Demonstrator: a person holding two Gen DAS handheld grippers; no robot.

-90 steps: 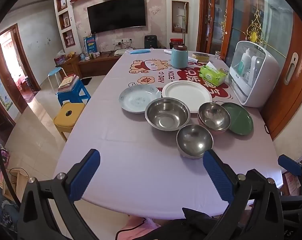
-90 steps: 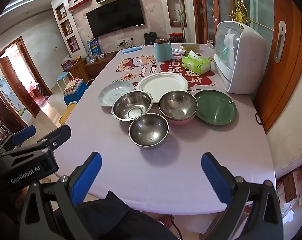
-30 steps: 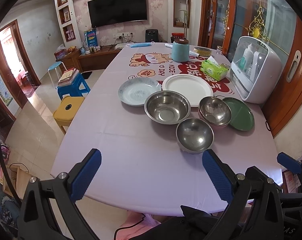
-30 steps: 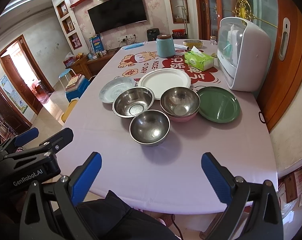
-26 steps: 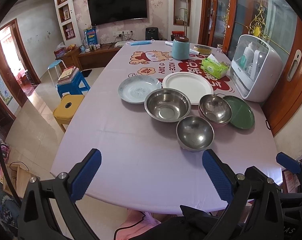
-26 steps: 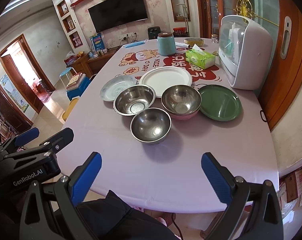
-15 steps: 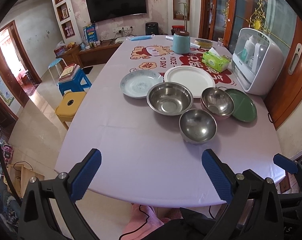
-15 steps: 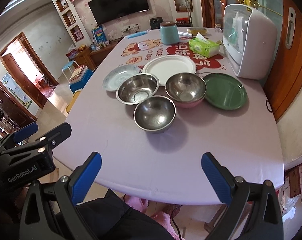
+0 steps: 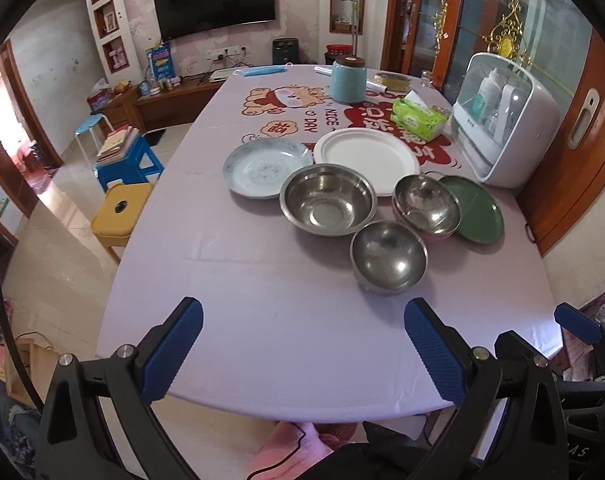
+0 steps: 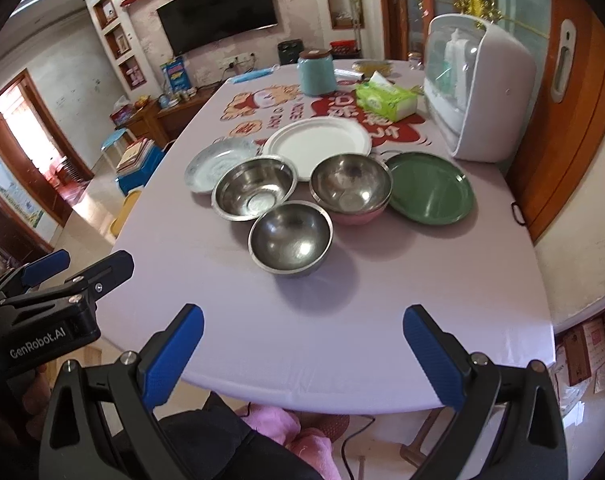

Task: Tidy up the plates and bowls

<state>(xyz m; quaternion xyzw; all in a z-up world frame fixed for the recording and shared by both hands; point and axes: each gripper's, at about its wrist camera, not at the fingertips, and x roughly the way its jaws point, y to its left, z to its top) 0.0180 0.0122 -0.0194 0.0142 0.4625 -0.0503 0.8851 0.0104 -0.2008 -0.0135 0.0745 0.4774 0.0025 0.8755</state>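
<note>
My left gripper (image 9: pixel 302 344) is black, angular plastic, its two fingers faced with ribbed blue pads (image 9: pixel 173 354) and fixed with silver screws. My right gripper (image 10: pixel 302 346) matches; beside it the left unit's housing reads "GenRobot.AI" in white. Near me, dark trousers and pink slippers (image 10: pixel 280 426).

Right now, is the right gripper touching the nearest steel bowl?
Apart. The right wrist view shows bare tablecloth between the open right gripper and the nearest steel bowl.
</note>
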